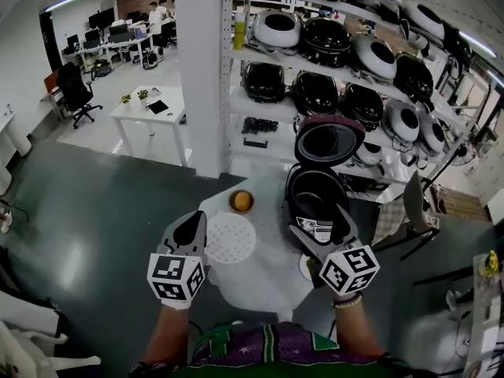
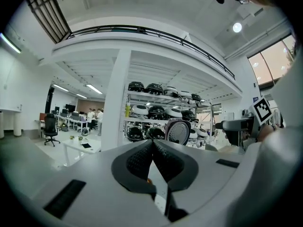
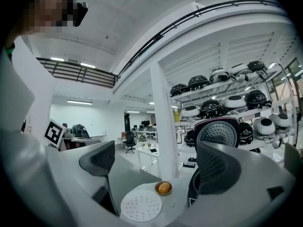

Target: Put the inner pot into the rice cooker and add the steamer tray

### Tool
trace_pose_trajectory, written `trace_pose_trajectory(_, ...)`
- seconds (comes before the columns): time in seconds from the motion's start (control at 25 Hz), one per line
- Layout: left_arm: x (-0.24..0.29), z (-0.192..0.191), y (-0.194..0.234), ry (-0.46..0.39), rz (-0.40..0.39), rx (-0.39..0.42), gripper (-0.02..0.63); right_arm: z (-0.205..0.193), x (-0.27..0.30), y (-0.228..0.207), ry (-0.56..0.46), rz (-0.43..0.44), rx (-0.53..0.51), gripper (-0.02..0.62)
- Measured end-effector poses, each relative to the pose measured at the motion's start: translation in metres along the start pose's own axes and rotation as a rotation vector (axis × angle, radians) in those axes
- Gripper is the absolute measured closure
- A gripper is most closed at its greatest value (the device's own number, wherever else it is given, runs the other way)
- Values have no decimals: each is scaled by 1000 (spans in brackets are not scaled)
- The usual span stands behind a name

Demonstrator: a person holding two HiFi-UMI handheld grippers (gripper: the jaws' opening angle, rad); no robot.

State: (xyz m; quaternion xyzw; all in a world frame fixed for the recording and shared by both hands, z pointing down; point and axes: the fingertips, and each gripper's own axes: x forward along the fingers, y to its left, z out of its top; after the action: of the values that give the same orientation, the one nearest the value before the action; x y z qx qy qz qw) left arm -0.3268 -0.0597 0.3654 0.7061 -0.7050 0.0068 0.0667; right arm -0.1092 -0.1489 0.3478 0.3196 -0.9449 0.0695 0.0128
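Left tongs [image 1: 192,225]: jaws pressed together, nothing between them. They hang over the near-left edge of the table [image 1: 268,282].

Right tongs [image 1: 323,228]: jaws wide apart, empty, just before the cooker's front.

Steamer tray [image 1: 230,238]: lies flat on the table between my two tongs, nearer the left, apart from both.

Small bowl [image 1: 241,201] with something orange in it sits just beyond the tray.

Rice cooker [image 1: 315,195]: right of the tray, lid [image 1: 329,140] standing open. The cavity is dark. I judge the inner pot seated, but I cannot be sure.

Step in hand, as I read it: fetch the tray. It is thin and flat, so come in low, nip the near rim only and lift level. Keep clear of the bowl, then lower evenly into the cooker's mouth, staying off the lid.

Shelves [image 1: 331,53] of cookers lie behind and play no part.
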Motion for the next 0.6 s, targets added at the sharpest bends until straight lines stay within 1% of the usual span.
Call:
trace_pose_trajectory(0.08,-5,-5,0,-4,-12,-3,584,-11,5,7,22,8,3,43)
trace_pose_trajectory(0.24,-15,-16,4,5,-21,-18,584,-33,23,24,84,36,11,29)
trace_pose_trajectory(0.44,-29,-38,18,11,27,-67,584,-80,46,39,192,85,11,29)
trace_pose_trajectory(0.6,-33,-49,28,24,71,-86,584,-117,72,47,275,133,-16,29)
